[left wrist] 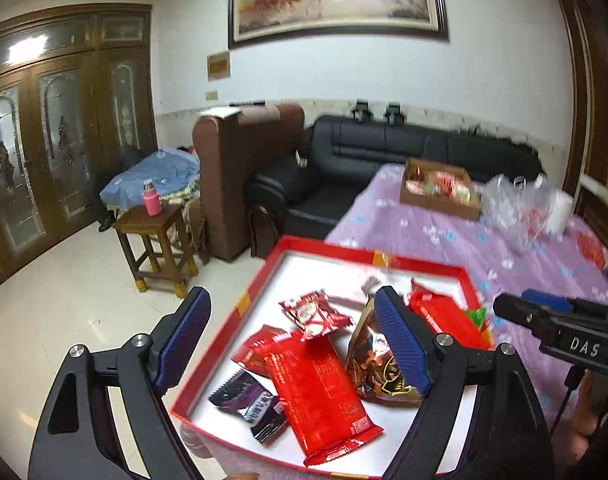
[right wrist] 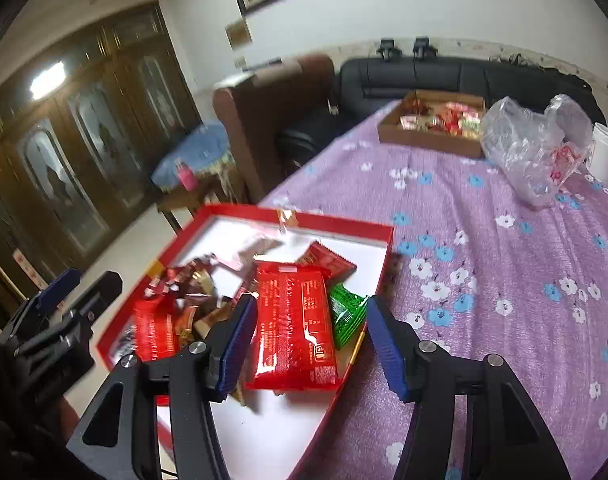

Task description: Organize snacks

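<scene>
Both the left gripper (left wrist: 292, 344) and the right gripper (right wrist: 309, 344) hang wide open and empty above the red box (left wrist: 264, 268), where the snacks lie heaped; the box sits at the table's corner, partly over its edge, so a hard push could likely tip it; the slick red packet (right wrist: 294, 324) may slip when pinched; only the right view shows the green packet (right wrist: 345, 312) clearly, only the left the purple packet (left wrist: 250, 402).
</scene>
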`<state>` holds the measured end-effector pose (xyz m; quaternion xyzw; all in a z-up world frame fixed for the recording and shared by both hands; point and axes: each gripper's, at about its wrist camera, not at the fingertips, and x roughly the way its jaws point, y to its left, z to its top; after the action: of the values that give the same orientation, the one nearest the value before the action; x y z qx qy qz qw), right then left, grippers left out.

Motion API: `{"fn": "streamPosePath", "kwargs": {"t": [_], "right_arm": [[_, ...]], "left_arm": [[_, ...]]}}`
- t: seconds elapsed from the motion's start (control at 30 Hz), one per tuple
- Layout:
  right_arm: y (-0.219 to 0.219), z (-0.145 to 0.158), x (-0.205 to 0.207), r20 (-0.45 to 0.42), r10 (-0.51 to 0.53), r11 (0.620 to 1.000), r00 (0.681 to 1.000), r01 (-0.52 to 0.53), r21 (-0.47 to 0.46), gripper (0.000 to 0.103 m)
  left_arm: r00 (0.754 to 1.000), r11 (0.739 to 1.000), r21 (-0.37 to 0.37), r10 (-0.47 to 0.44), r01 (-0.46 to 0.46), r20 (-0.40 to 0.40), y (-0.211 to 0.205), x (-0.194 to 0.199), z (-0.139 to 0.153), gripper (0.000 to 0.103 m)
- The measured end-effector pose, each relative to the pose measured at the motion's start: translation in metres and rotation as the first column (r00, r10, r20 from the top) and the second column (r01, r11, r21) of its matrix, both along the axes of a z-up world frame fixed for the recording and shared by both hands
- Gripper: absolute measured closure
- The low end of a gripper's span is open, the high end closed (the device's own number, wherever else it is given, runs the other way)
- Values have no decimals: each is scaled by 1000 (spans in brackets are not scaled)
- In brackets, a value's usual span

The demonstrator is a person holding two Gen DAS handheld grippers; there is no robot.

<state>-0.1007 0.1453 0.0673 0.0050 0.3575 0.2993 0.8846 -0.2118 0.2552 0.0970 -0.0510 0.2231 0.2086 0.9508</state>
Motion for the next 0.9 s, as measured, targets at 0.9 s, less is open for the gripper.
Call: {"fn": "streamPosePath", "kwargs": {"t": [0.9], "right_arm": [[-8,6,-50,79,103,992,992,-107,59,41]], "left_arm": [[994,991,105,91,-85,-56,-28,-15,14,0]]}}
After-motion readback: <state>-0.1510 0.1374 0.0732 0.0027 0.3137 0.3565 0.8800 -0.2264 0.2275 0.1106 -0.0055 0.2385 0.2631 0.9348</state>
